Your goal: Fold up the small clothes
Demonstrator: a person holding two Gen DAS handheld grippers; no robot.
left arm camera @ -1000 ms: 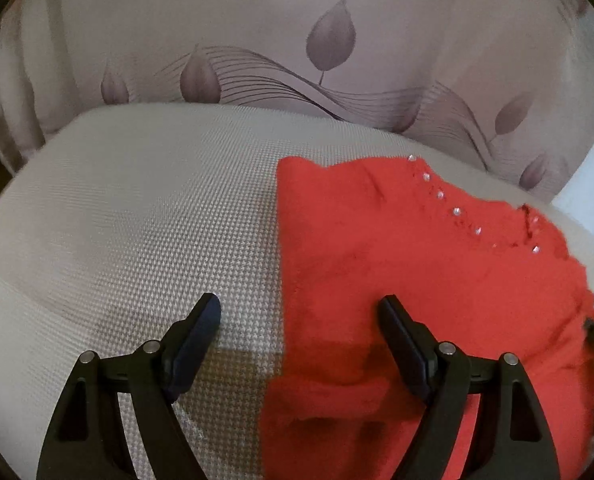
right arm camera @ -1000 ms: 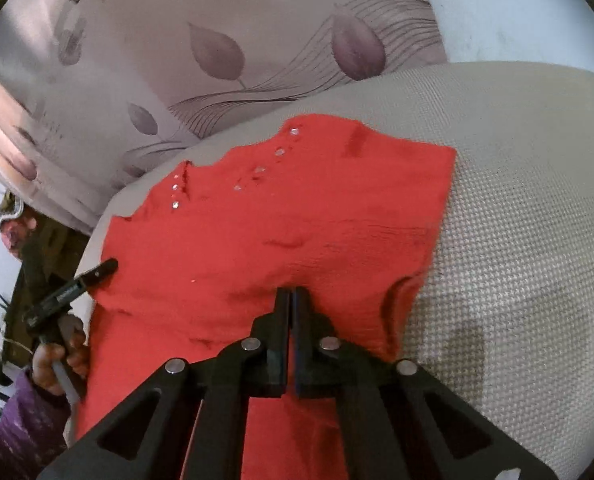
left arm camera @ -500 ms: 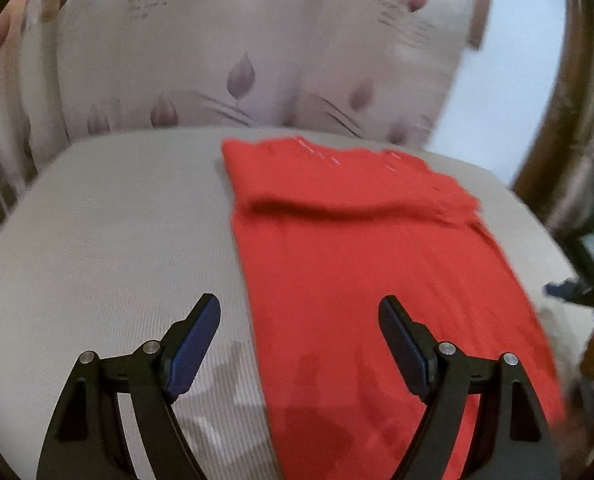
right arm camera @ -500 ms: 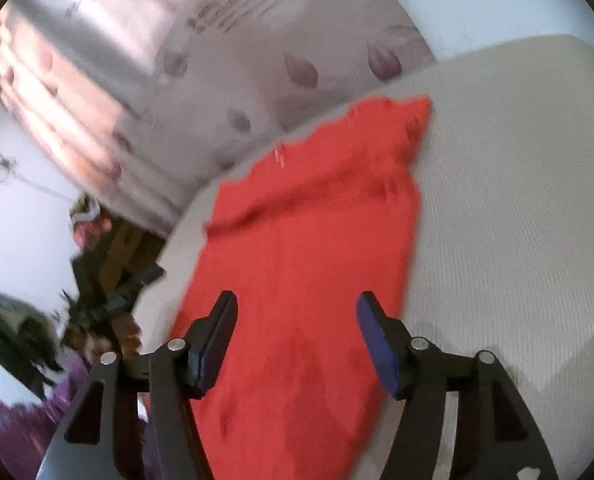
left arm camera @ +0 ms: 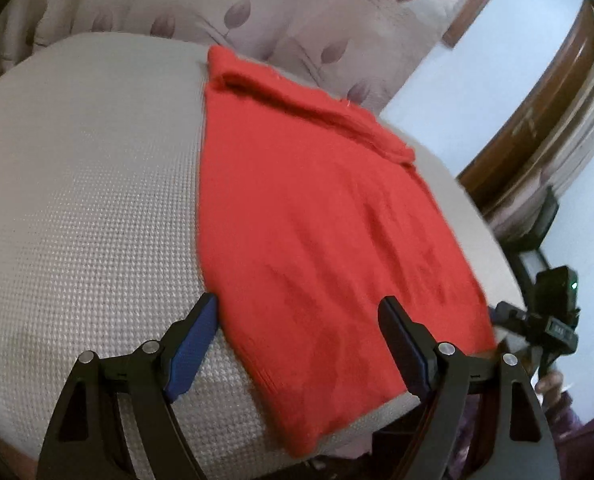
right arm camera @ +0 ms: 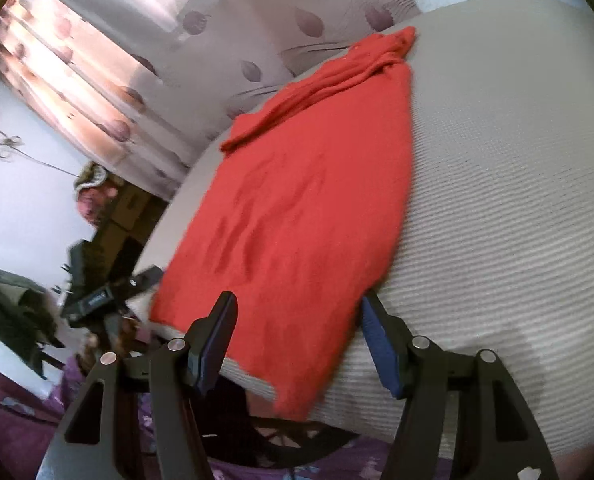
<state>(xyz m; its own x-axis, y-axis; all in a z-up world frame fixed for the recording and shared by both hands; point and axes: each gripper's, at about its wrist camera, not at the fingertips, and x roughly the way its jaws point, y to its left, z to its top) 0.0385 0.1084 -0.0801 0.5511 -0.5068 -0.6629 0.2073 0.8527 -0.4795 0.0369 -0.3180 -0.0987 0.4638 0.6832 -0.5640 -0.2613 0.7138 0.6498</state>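
Ahead of both sets of fingers, the red garment (left arm camera: 317,216) lay flat on a padded, woven grey seat (left arm camera: 89,184), its long axis running away from the fingers toward the patterned curtain (left arm camera: 281,12). Its far end was already turned over into a thick band; its near hem drooped slightly over the seat's front edge.

The left gripper (left arm camera: 299,344) stood wide, holding nothing. Its left finger sat just outside the garment's left edge, and its right finger was over the cloth toward the right corner; contact with the fabric could not be told.

The right gripper (right arm camera: 297,340) was likewise spread wide and empty, straddling the near hem, its right finger just at the garment's right edge.

Both grippers seemed about equally near the hem, one toward each corner. Judging by this, the coming move was a pinch on the two near corners, then a lift along the long axis to carry the hem toward the folded band.
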